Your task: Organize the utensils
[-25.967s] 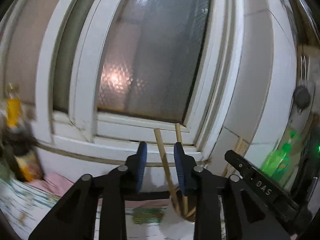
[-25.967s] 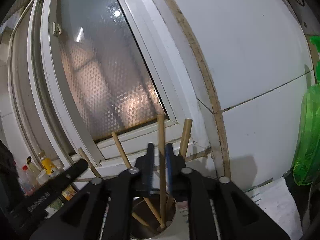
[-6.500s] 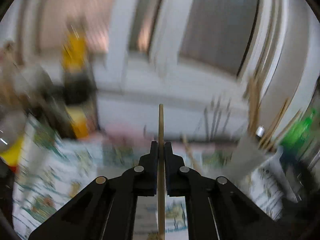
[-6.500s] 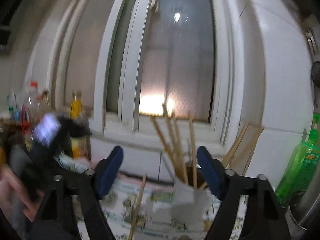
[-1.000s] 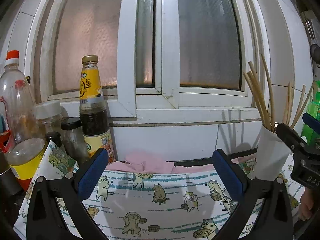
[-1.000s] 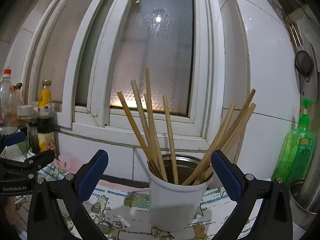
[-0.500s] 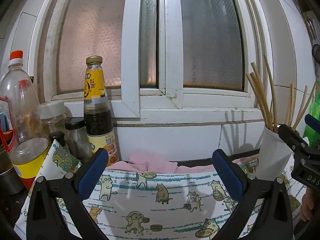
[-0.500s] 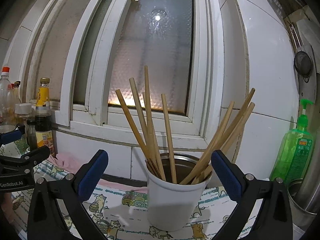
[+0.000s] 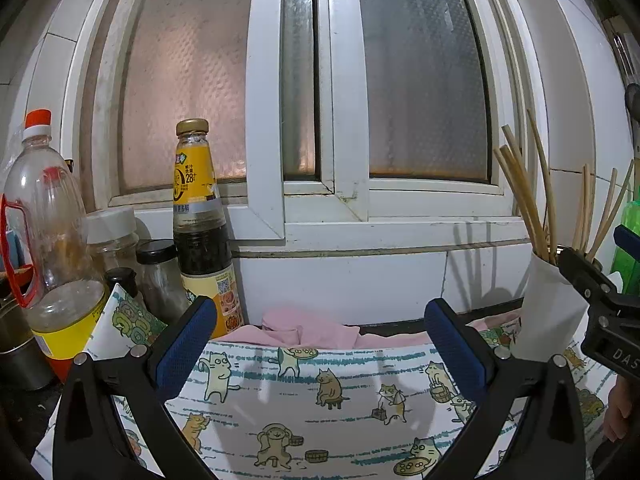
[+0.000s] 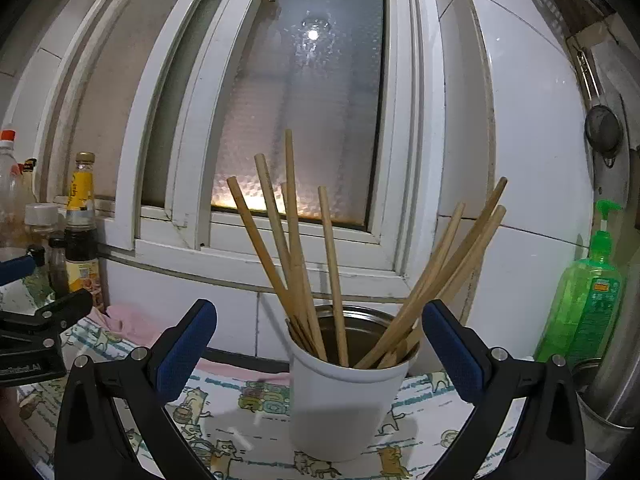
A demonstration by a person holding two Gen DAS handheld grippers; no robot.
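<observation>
A white cup (image 10: pixel 344 400) stands on a cat-print cloth (image 10: pixel 224 432) below the window, with several wooden chopsticks (image 10: pixel 296 256) fanned out of it. My right gripper (image 10: pixel 319 350) is wide open, one blue pad on either side of the cup, holding nothing. In the left wrist view the same cup (image 9: pixel 550 312) with its chopsticks (image 9: pixel 524 200) sits at the far right. My left gripper (image 9: pixel 320 346) is wide open over the cloth (image 9: pixel 320 412), empty. No loose chopsticks show on the cloth.
Sauce and oil bottles (image 9: pixel 202 216) and jars (image 9: pixel 116 236) crowd the left edge of the counter. A pink rag (image 9: pixel 308 328) lies against the tiled wall. A green soap bottle (image 10: pixel 584 292) and a steel pot (image 10: pixel 604 396) stand to the right of the cup.
Over the last second both open grippers drifted only slightly. Long before, each was shut on a chopstick; now both are empty.
</observation>
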